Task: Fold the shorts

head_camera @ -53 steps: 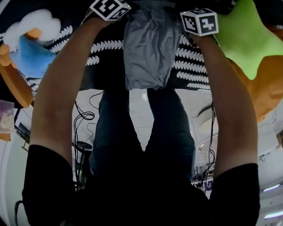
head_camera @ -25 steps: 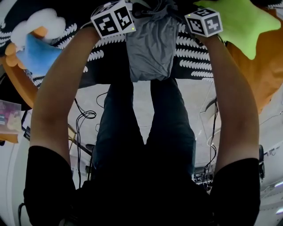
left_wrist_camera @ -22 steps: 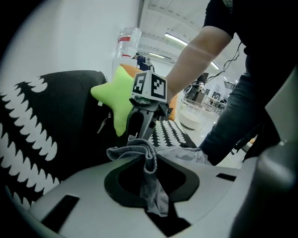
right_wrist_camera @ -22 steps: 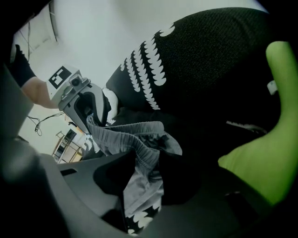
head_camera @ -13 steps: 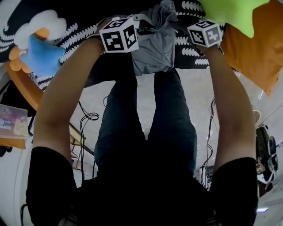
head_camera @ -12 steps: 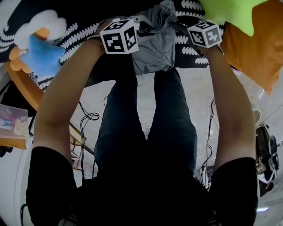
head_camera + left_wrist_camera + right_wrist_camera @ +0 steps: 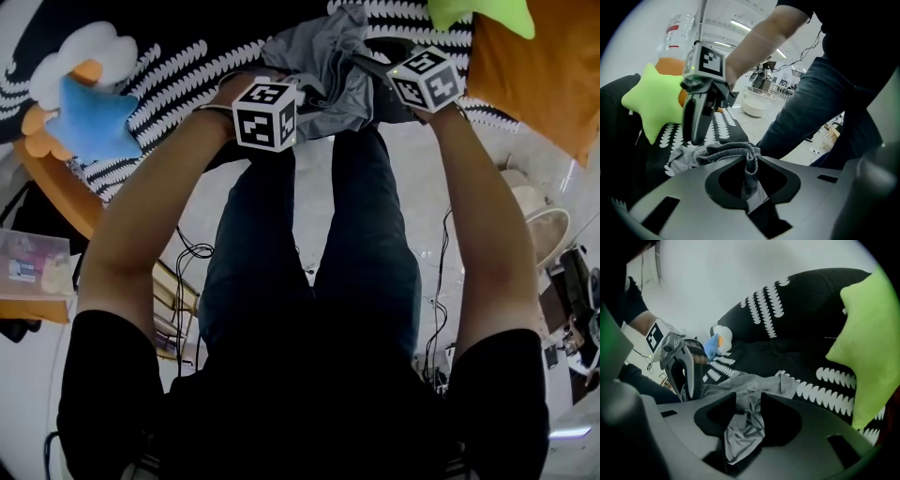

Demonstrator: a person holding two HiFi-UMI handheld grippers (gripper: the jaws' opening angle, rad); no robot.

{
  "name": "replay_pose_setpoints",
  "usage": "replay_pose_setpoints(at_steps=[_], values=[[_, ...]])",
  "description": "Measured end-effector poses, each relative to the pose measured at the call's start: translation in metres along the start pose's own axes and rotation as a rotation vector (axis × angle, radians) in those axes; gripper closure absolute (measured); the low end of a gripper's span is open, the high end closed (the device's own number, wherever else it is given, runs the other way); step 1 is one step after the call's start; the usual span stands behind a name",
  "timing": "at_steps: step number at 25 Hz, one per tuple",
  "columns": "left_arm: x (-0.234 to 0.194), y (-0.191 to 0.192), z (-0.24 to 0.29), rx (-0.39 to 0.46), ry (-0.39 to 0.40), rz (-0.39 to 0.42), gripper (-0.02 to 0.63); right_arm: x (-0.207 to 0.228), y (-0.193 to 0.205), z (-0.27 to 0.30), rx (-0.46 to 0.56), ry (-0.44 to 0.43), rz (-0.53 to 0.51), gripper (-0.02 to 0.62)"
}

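The grey shorts (image 7: 328, 61) lie bunched on the black cover with white leaf marks (image 7: 169, 66), near its front edge. In the left gripper view a fold of the shorts (image 7: 751, 174) sits pinched in my left gripper (image 7: 749, 161), which is shut on it. My right gripper (image 7: 749, 401) has a wad of the shorts (image 7: 743, 430) filling its gap; its jaws are closing on the cloth. In the head view the left gripper (image 7: 305, 94) and the right gripper (image 7: 370, 70) flank the shorts, a short way apart. Each gripper shows in the other's view.
A lime star pillow (image 7: 478, 11) and an orange cushion (image 7: 539, 75) lie at the right. A blue, white and orange plush (image 7: 80, 103) sits at the left. The person's legs (image 7: 309, 262) stand against the edge. Cables (image 7: 187, 253) and a white tub (image 7: 548, 230) are on the floor.
Both grippers have drawn back toward the person and lower, bringing the shorts with them. The shorts, which hung long over the edge, are now bunched short. The left gripper has rolled.
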State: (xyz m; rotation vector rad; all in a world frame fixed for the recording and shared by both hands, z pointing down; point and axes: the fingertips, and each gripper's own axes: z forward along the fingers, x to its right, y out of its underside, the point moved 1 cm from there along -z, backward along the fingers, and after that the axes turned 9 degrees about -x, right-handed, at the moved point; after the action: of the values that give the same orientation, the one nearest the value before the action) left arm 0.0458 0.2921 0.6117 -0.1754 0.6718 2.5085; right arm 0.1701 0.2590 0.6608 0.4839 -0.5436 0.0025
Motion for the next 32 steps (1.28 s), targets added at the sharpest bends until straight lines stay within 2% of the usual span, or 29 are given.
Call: replay_pose_setpoints(at_steps=[5, 8, 11, 17, 23, 27, 32], values=[[0.029, -0.014, 0.023, 0.001, 0.052, 0.039, 0.523, -0.037, -0.004, 0.025, -0.100, -0.045, -0.158, 0.483], [0.038, -0.018, 0.031, 0.008, 0.066, 0.032, 0.523, -0.052, 0.013, 0.046, -0.233, -0.079, -0.251, 0.509], [0.044, -0.018, 0.038, 0.024, 0.072, 0.013, 0.523, -0.056, 0.042, 0.052, -0.339, -0.090, -0.287, 0.537], [0.069, -0.005, 0.062, -0.014, 0.122, 0.007, 0.522, -0.072, 0.104, 0.045, -0.431, -0.110, -0.246, 0.566], [0.088, 0.007, 0.094, -0.063, 0.148, -0.006, 0.517, -0.077, 0.151, 0.050, -0.462, -0.101, -0.209, 0.571], [0.090, 0.024, 0.115, -0.106, 0.163, -0.075, 0.486, -0.087, 0.168, 0.056, -0.485, -0.101, -0.200, 0.568], [0.094, 0.031, 0.120, -0.103, 0.208, -0.167, 0.417, -0.099, 0.186, 0.059, -0.514, -0.152, -0.169, 0.546]])
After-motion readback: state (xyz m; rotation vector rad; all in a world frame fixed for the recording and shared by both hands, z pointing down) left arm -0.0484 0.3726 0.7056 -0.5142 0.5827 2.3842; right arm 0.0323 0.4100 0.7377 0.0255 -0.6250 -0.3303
